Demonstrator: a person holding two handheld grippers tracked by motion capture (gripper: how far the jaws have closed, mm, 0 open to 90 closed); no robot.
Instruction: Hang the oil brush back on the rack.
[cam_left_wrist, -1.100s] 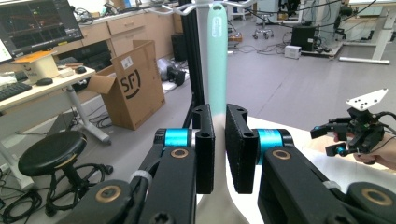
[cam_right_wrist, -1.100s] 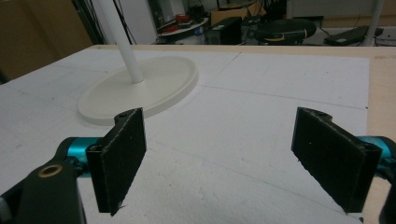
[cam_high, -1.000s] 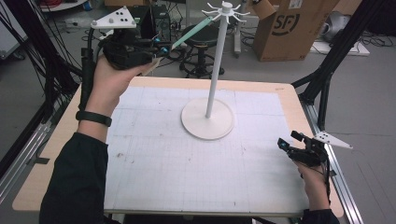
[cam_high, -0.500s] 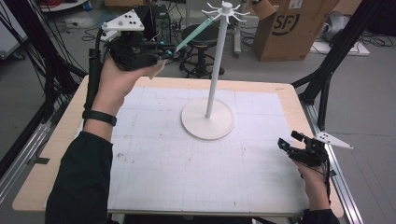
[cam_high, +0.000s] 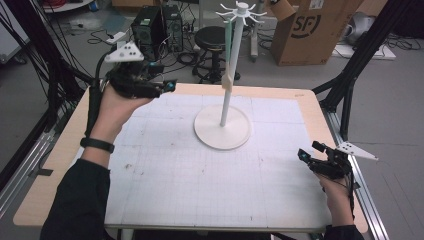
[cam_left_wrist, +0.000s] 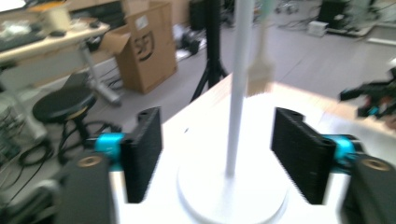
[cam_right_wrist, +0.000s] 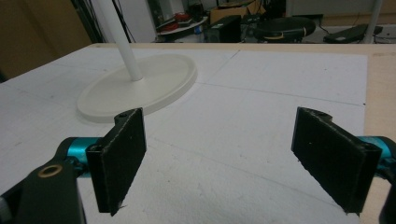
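Note:
A white stand (cam_high: 227, 100) with a round base (cam_high: 221, 131) and a ring of hooks (cam_high: 241, 10) on top rises from the white mat. A tool with a teal handle (cam_high: 228, 40) and a beige head (cam_high: 227, 80) hangs straight down from a hook, beside the pole. My left gripper (cam_high: 166, 87) hovers left of the stand, apart from the tool. Its jaws have just been opening and stand open with nothing between them; past them I see the pole (cam_left_wrist: 238, 84) and the beige head (cam_left_wrist: 259, 74). My right gripper (cam_high: 306, 154) rests open at the mat's right front, also empty (cam_right_wrist: 229, 158).
The white mat (cam_high: 190, 175) covers a wooden table whose rim (cam_high: 50, 165) shows at the left. Behind the table stand a cardboard box (cam_high: 310, 30), a black stool (cam_high: 212, 37) and a computer tower (cam_high: 150, 25). Black frame legs (cam_high: 350, 75) rise at the right.
The left gripper held the tool slanted up toward the hooks; now it has let go, opened, and dropped lower. The tool hangs free from the stand. The right gripper has stayed put.

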